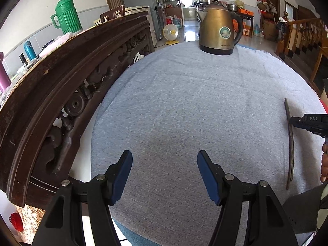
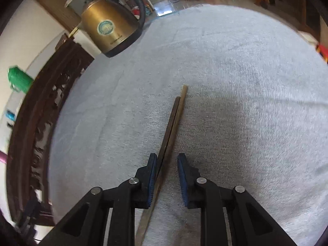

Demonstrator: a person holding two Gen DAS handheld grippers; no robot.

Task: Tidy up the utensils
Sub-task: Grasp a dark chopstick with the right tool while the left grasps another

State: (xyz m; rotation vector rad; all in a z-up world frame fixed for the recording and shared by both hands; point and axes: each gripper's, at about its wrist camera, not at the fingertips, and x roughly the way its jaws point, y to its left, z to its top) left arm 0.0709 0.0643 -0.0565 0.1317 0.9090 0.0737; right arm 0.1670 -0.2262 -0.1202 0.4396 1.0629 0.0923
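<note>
Two dark wooden chopsticks (image 2: 174,119) lie side by side on the grey tablecloth (image 2: 246,82), pointing away from me. My right gripper (image 2: 167,155) straddles their near half. Its left pad sits against them, while a gap shows between them and the right pad, so the jaws are open. In the left wrist view the same chopsticks (image 1: 290,143) lie at the far right, with the right gripper (image 1: 292,122) reaching in over them and a hand behind it. My left gripper (image 1: 164,153) hangs open over bare cloth (image 1: 184,94), holding nothing.
A brass-coloured electric kettle (image 1: 219,28) stands at the far edge of the table. A carved dark wooden rail (image 1: 61,82) runs along the table's left side, with a green thermos jug (image 1: 66,16) behind it. Furniture and a stair rail stand beyond the table.
</note>
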